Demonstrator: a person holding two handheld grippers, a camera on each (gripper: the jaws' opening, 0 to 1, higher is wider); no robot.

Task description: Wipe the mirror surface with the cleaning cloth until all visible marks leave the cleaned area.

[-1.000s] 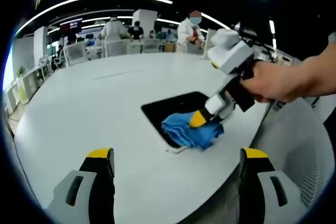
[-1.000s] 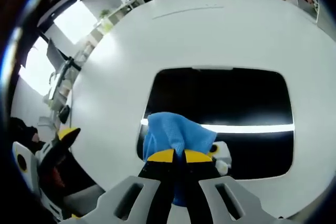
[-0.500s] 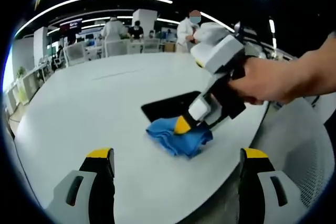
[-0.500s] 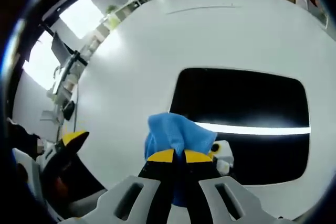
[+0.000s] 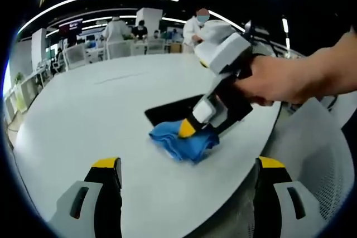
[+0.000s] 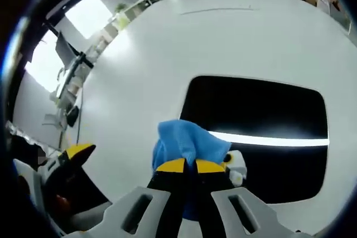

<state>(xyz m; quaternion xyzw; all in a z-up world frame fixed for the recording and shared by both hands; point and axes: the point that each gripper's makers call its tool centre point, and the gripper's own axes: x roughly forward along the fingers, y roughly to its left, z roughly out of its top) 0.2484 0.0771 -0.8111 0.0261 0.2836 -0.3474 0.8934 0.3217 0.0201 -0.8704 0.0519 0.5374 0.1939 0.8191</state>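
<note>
The right claw [image 6: 187,165] is clamped on the blue cleaning cloth [image 6: 187,143] at the mirror's [image 6: 262,115] near edge on the white surface [image 6: 167,48], mid-wipe. The left claw [image 5: 187,165] idles agape; next, the cloth likely sweeps across the dark glass (marks too faint to tell).

The right gripper [image 6: 187,165] rises from the near edge, its yellow-tipped jaws pinched together on a bunched blue cleaning cloth [image 6: 187,144]. The cloth presses on the near left corner of the mirror [image 6: 262,112], a dark rounded rectangle lying flat on the white table [image 6: 167,48]; a bright streak of light reflects across it. At the near left, the left gripper [image 6: 70,157] shows a yellow tip
</note>
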